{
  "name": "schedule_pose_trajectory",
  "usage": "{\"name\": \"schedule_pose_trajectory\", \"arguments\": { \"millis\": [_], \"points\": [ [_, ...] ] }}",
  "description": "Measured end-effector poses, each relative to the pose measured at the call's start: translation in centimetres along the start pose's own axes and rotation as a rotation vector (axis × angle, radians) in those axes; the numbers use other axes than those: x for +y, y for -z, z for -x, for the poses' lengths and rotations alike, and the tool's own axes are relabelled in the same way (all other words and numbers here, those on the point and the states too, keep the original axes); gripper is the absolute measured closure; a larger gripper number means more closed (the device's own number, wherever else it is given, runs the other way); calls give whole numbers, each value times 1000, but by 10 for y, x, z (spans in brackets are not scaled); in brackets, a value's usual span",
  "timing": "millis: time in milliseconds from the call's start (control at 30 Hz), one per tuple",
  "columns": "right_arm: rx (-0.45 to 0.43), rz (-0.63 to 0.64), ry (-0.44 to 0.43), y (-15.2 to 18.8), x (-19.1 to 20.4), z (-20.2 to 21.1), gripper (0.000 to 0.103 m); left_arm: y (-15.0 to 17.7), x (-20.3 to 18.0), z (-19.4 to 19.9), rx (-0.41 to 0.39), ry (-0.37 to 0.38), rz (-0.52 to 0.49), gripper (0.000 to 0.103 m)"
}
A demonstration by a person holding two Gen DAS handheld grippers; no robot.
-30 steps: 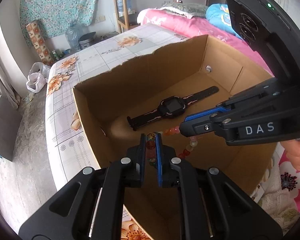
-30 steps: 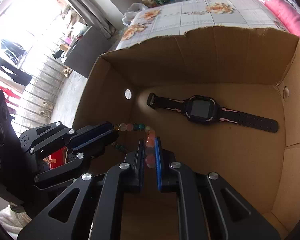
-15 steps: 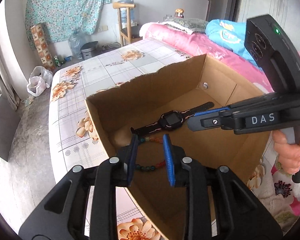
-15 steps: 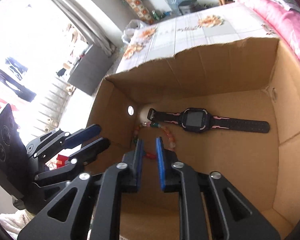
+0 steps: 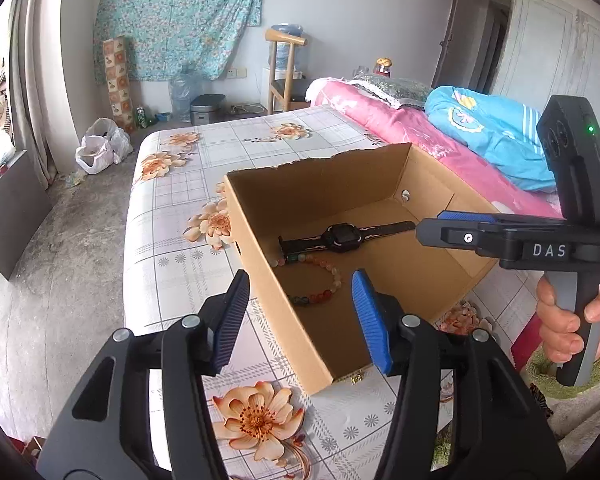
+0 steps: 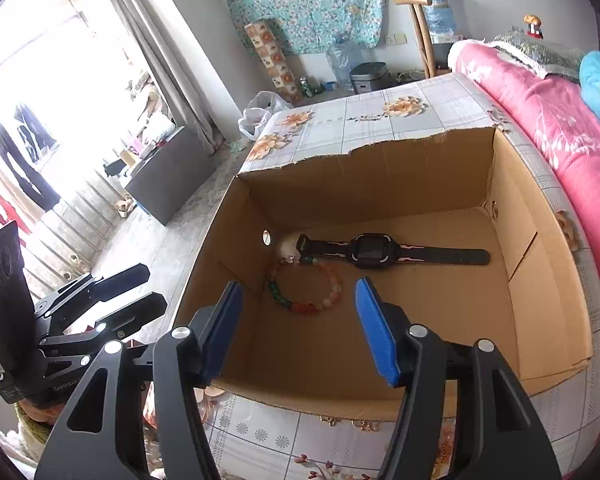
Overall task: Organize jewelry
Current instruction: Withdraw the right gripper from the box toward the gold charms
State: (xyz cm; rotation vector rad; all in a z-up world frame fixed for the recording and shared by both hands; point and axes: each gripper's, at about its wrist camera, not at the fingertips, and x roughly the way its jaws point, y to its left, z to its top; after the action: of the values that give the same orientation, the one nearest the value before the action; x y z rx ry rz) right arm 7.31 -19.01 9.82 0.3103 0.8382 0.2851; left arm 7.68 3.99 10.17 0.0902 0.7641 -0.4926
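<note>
A multicoloured bead bracelet (image 6: 306, 286) lies as a ring on the floor of an open cardboard box (image 6: 548, 312), near its left wall. It also shows in the left wrist view (image 5: 320, 280). A black watch (image 6: 380, 254) lies flat just behind it, also in the left wrist view (image 5: 342, 236). My left gripper (image 5: 300, 316) is open and empty, raised over the box's near-left corner (image 5: 284, 312). My right gripper (image 6: 298, 326) is open and empty, raised above the box's near edge. It shows side-on in the left wrist view (image 5: 440, 232).
The box stands on a table with a flowered checked cloth (image 5: 172, 248). A bed with pink bedding (image 5: 400, 124) runs along the right. Small gold pieces (image 6: 352, 423) lie on the cloth at the box's near edge. Grey floor (image 5: 60, 240) lies to the left.
Both grippers were shut on the bracelet inside the box. They let it go, opened wide and pulled up and back out of the box. The bracelet now lies on the box floor.
</note>
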Motion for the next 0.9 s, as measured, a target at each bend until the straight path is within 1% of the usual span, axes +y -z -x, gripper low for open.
{"name": "schedule_pose_trajectory", "arguments": {
  "millis": [67, 200, 233, 300, 400, 467, 533, 633, 733, 767, 800, 867, 900],
  "points": [
    [-30, 27, 23, 2, 7, 9, 35, 4, 0, 6, -5, -9, 4, 48],
    [-101, 89, 106, 6, 22, 31, 19, 16, 2, 19, -16, -25, 11, 45],
    [-117, 109, 130, 8, 25, 37, 17, 20, 2, 21, -18, -30, 13, 45],
    [-153, 137, 165, 11, 31, 48, 8, 27, 3, 23, -16, -37, 14, 44],
    [-204, 170, 234, 18, 38, 65, 7, 38, 5, 25, -8, -48, 22, 44],
    [-223, 186, 273, 23, 39, 76, 7, 46, 7, 23, 3, -47, 33, 44],
    [-228, 183, 327, 27, 35, 85, 7, 53, 9, 22, 14, -44, 44, 44],
    [-220, 202, 380, 38, 25, 93, 7, 64, 9, 19, 29, -58, 43, 44],
    [-220, 196, 469, 50, 7, 99, 7, 76, 8, 15, 43, -65, 42, 44],
    [-222, 196, 471, 56, 1, 100, 7, 80, 7, 12, 50, -66, 39, 44],
    [-222, 202, 451, 62, -4, 102, 7, 85, 5, 10, 58, -68, 34, 44],
    [-213, 208, 362, 75, -11, 104, 7, 95, 0, 4, 77, -71, 15, 44],
    [-206, 190, 336, 82, -15, 102, 7, 99, -4, 0, 85, -69, 3, 44]
  ]
}}
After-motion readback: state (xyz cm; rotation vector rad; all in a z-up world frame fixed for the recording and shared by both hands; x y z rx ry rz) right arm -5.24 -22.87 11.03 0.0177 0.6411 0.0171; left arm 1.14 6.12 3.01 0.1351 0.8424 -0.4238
